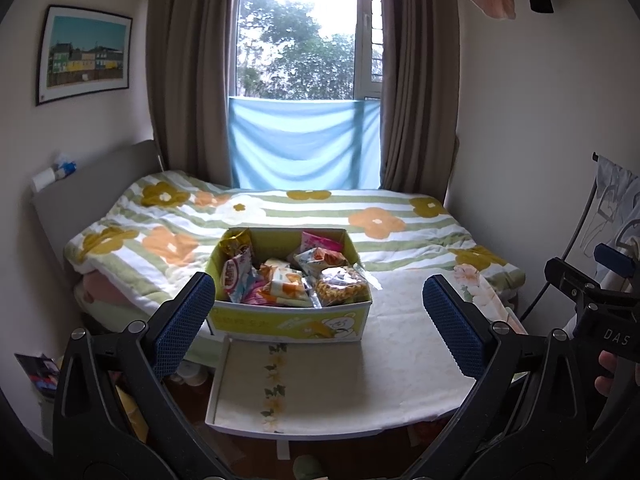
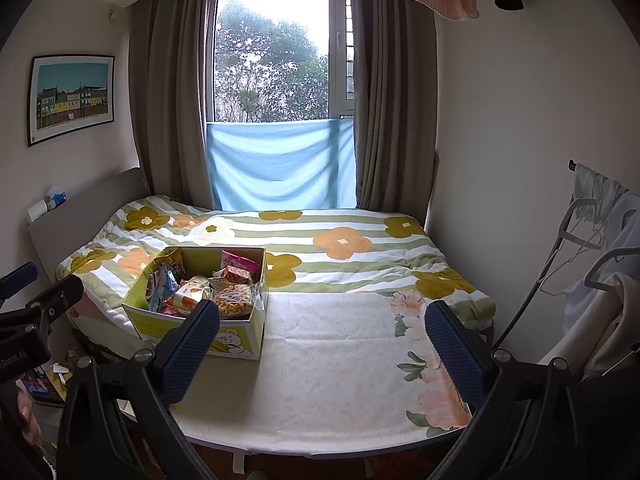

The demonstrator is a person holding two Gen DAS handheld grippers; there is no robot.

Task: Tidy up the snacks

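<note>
From my remote station, the snack packets (image 1: 280,280) overlap inside the yellow box (image 1: 288,322), so the lower ones are hidden and their printing is too small for me to read. The left claw (image 1: 318,324) has its base cut off by the lower edge. In the right wrist view, the right claw (image 2: 322,350) covers the box's near corner, and a hand (image 2: 24,416) is cropped at the left edge.

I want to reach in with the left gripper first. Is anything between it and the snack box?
Nothing visible blocks it. The left gripper is open and empty, facing the snack box across its folded-down flap. The packets lie uncovered in the open top.
</note>
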